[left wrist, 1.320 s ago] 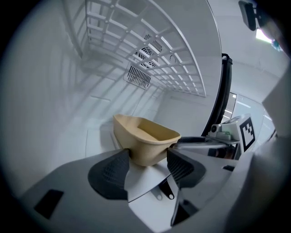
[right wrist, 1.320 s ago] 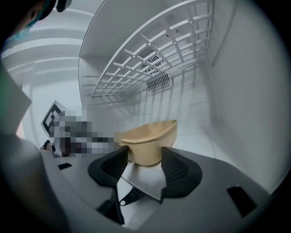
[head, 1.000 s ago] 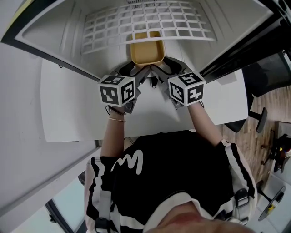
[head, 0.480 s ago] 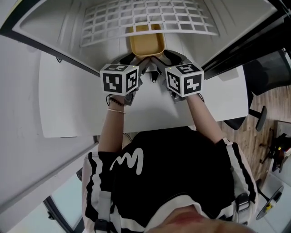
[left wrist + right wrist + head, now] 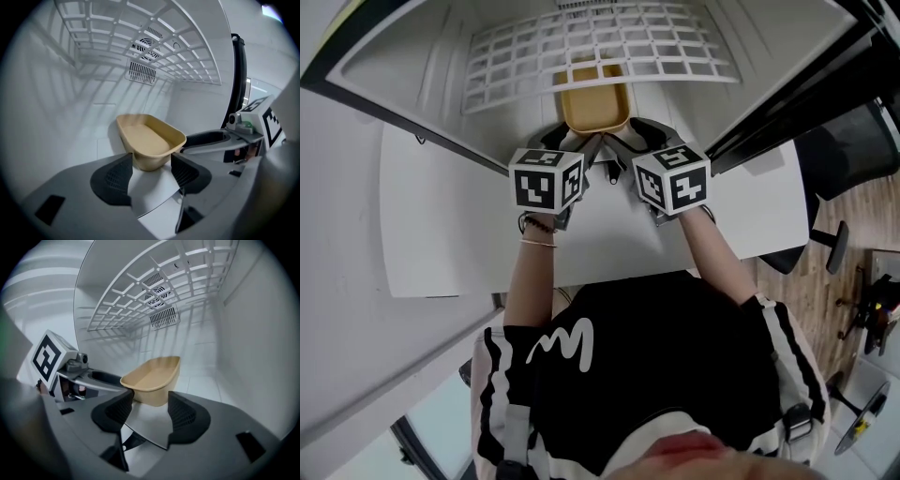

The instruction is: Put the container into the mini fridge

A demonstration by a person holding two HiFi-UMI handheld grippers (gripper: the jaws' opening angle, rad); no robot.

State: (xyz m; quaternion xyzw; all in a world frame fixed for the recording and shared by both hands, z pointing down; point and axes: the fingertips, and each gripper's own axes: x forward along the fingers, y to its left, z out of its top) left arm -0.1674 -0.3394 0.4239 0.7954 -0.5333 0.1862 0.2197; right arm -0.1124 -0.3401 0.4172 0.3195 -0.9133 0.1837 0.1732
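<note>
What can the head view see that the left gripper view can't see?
Only the head view shows the person's black striped shirt, the wooden floor and a black chair. Only the left gripper view shows the round fan vent on the back wall of the mini fridge, and the left gripper's black pads, standing apart. Both show the tan container inside the fridge, under the white wire shelf.

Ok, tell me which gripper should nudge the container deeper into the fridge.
Left, probably. The left gripper is open, with the near end of the container right at its jaw tips, centred. The right gripper is open too, but the container sits slightly beyond it.
</note>
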